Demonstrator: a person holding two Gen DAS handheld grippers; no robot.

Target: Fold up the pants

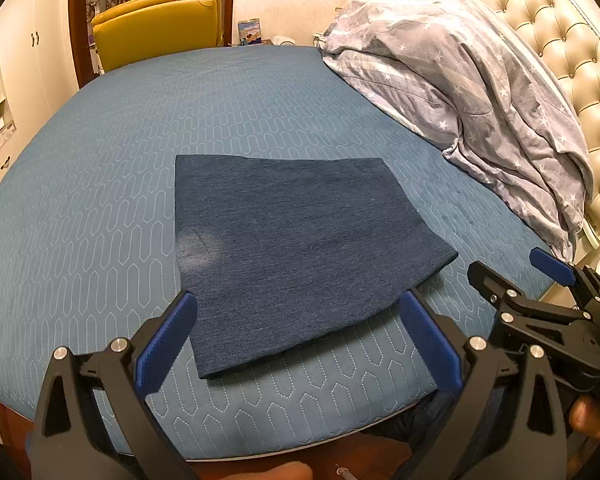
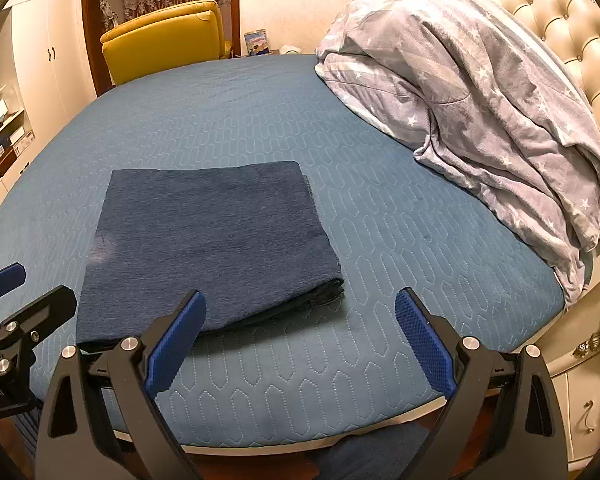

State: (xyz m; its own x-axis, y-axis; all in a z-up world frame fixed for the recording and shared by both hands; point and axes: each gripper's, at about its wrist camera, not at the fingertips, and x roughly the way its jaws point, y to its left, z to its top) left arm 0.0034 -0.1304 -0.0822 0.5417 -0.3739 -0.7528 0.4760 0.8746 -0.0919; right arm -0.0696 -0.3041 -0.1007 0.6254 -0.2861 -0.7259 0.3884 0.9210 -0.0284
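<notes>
the dark blue pants (image 1: 296, 252) lie folded into a compact, layered rectangle on the blue quilted bedspread (image 1: 140, 140), well apart from the star-print duvet (image 1: 480, 92) heaped at the headboard. stacked edges show at the corner nearest the right gripper (image 2: 300, 344). the left gripper (image 1: 300, 344) sits just short of the pants' near edge. both are spread wide with nothing between their jaws. the folding looks finished; at most a smoothing or squaring of edges seems left.
</notes>
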